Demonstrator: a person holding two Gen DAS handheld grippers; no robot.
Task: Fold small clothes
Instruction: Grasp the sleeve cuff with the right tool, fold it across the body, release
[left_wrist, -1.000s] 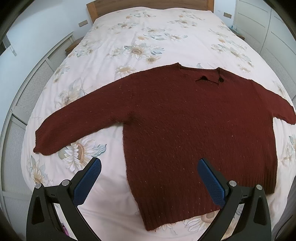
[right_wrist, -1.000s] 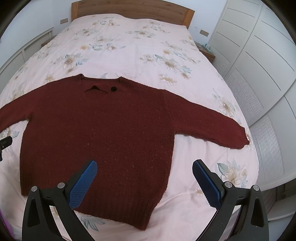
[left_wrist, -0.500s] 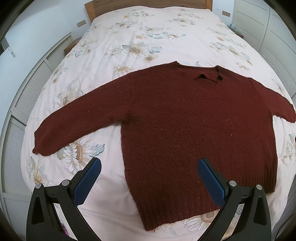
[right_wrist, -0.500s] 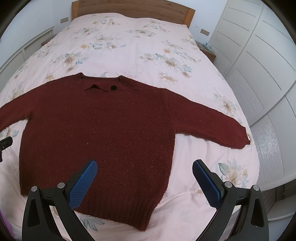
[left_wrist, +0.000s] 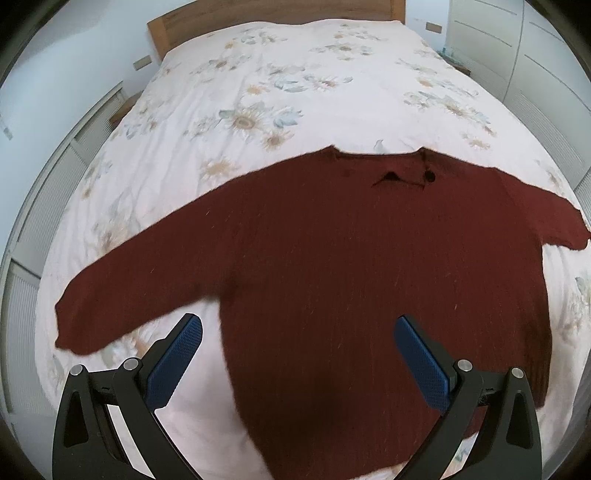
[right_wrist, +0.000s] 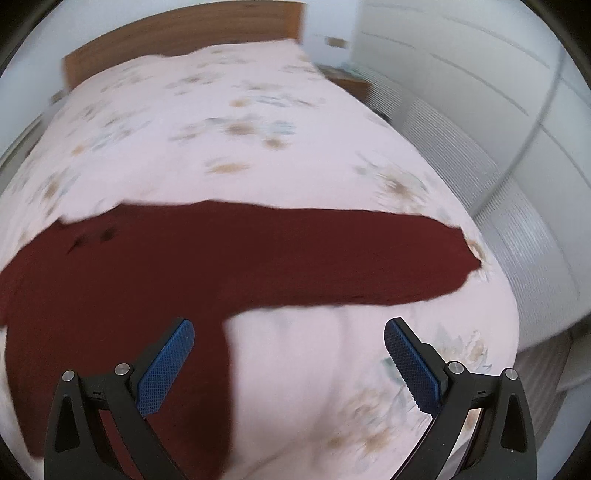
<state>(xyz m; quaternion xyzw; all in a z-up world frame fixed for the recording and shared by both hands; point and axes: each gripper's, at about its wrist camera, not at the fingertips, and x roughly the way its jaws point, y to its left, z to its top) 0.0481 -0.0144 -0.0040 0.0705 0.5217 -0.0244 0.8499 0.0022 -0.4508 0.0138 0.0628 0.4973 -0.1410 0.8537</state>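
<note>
Dark red sweater spread flat on floral bedspread, both sleeves extended outward. Left gripper spread wide above lower hem area, holding nothing. Right gripper likewise spread wide, straddling side seam below right sleeve, empty. Right wrist view blurred.

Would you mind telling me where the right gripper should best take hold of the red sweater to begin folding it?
Probably at the cuff of the outstretched sleeve, approached from the bed's right edge. The red sweater lies flat on the bedspread, sleeves spread wide, so the cuff is a free, thin end. The right gripper is open above it.
</note>
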